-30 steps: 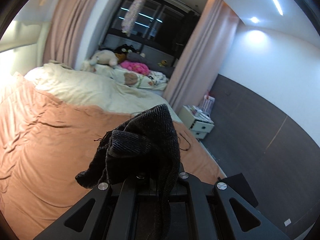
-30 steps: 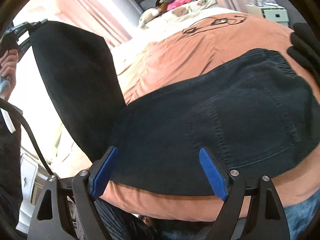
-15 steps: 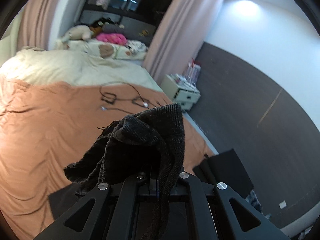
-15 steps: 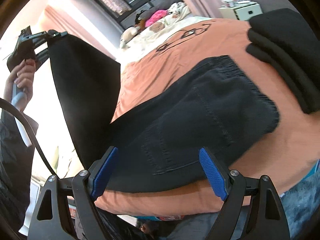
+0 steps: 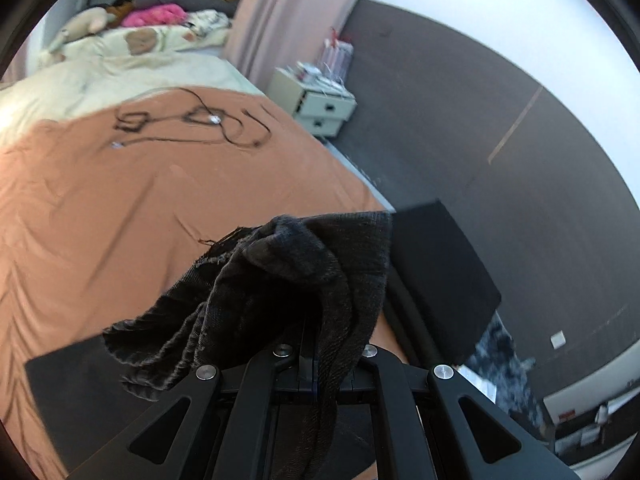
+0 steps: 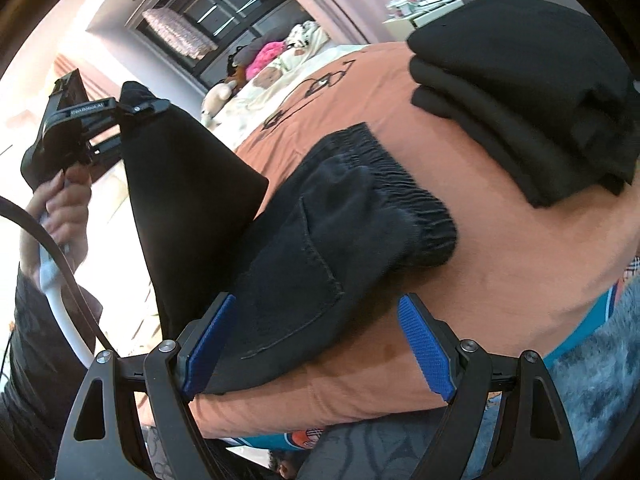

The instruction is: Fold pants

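Note:
Dark pants [image 6: 328, 216] lie on the orange bed cover [image 6: 500, 248], elastic waistband [image 6: 404, 196] toward the far right. One leg end [image 6: 180, 200] is lifted off the bed, pinched in my left gripper [image 6: 132, 110] at the upper left of the right wrist view. In the left wrist view that gripper [image 5: 320, 360] is shut on the bunched dark hem [image 5: 288, 288], which hides its fingertips. My right gripper [image 6: 318, 344] is open just above the seat of the pants, its blue pads [image 6: 428, 348] wide apart and touching nothing.
A stack of folded black clothes [image 6: 520, 92] sits at the bed's right edge, past the waistband. Black cables [image 5: 192, 124] lie further up the bed, with soft toys [image 5: 152, 16] beyond. A white nightstand [image 5: 320, 108] stands against the dark wall. A hand [image 6: 64, 208] holds the left gripper.
My left gripper has come down and across the bed with the hem still in it, toward the folded stack. The right gripper's view has swung, so the waistband and stack now sit nearer.

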Motion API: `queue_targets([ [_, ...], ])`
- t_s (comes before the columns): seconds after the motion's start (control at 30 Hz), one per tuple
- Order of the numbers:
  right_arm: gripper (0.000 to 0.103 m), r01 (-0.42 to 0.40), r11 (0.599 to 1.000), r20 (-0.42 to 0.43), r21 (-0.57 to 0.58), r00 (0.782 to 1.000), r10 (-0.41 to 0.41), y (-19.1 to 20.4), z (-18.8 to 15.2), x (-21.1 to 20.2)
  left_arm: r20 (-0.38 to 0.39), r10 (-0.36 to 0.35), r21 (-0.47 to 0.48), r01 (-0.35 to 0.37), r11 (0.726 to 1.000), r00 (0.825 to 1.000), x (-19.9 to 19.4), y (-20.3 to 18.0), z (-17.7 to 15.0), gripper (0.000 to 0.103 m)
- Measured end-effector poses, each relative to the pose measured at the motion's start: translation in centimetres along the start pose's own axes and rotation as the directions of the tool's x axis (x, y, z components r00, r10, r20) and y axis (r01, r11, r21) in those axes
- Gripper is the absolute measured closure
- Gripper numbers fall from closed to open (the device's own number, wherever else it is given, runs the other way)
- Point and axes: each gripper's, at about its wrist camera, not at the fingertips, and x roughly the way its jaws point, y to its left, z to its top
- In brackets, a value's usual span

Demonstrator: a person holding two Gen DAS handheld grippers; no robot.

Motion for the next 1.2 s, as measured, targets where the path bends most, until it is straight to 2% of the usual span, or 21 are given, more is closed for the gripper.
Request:
queue_targets([
  [0.2, 0.021, 0.007, 1.0, 0.003, 0.014, 1.0, -0.007, -1.1, 0.4, -1.0, -0.091, -0.062, 0.017, 0.064, 0.998, 0.994, 3.9, -3.2, -2.8, 0.099],
  [0.23, 0.02, 0.008, 1.0, 0.006, 0.017, 1.0, -0.008, -1.3, 0.5, -1.3, -0.111, -0.062, 0.029, 0.066, 0.997, 0.992, 4.3, -3.7, -3.1, 0.094],
  [0.3, 0.02, 0.012, 1.0, 0.012, 0.026, 1.0, -0.012, -1.6, 0.7, -1.8, -0.156, -0.073, 0.046, 0.081, 0.996, 0.985, 5.2, -4.5, -3.8, 0.081],
  [0.37, 0.02, 0.01, 0.999, 0.015, 0.032, 1.0, -0.01, -2.0, 1.1, -2.1, -0.183, -0.121, 0.052, 0.132, 0.99, 0.976, 5.2, -4.8, -4.4, 0.044],
  [0.43, 0.02, 0.007, 0.999, 0.021, 0.034, 1.0, -0.007, -2.1, 1.6, -2.5, -0.19, -0.181, 0.041, 0.192, 0.98, 0.965, 4.6, -4.9, -5.0, 0.025],
  [0.47, 0.02, 0.006, 0.999, 0.023, 0.033, 1.0, -0.007, -2.1, 1.8, -2.6, -0.178, -0.181, 0.048, 0.192, 0.98, 0.967, 4.0, -4.8, -5.0, 0.021],
  [0.57, 0.02, -0.005, 1.0, 0.03, 0.018, 1.0, 0.005, -1.6, 2.7, -2.8, -0.138, -0.15, 0.071, 0.16, 0.984, 0.979, 2.0, -3.9, -5.2, 0.02],
  [0.7, 0.02, -0.009, 1.0, 0.028, -0.022, 1.0, 0.01, -0.7, 3.8, -2.1, -0.1, -0.11, 0.021, 0.113, 0.993, 0.989, -0.2, -0.4, -5.5, 0.02],
  [0.83, 0.02, 0.016, 0.998, 0.007, -0.068, 1.0, -0.015, 0.0, 4.7, -0.7, -0.068, -0.03, -0.029, 0.028, 0.999, 0.997, -2.5, 4.3, -6.7, 0.02],
  [1.03, 0.021, 0.103, 0.978, -0.038, -0.182, 0.993, -0.112, 2.0, 5.9, 1.6, -0.034, 0.052, -0.135, -0.056, 0.989, 0.998, -5.9, 10.8, -9.7, 0.02],
  [1.2, 0.021, 0.196, 0.936, -0.076, -0.294, 0.971, -0.227, 4.0, 6.4, 3.6, -0.02, 0.123, -0.233, -0.125, 0.965, 0.992, -8.2, 15.5, -12.8, 0.02],
])
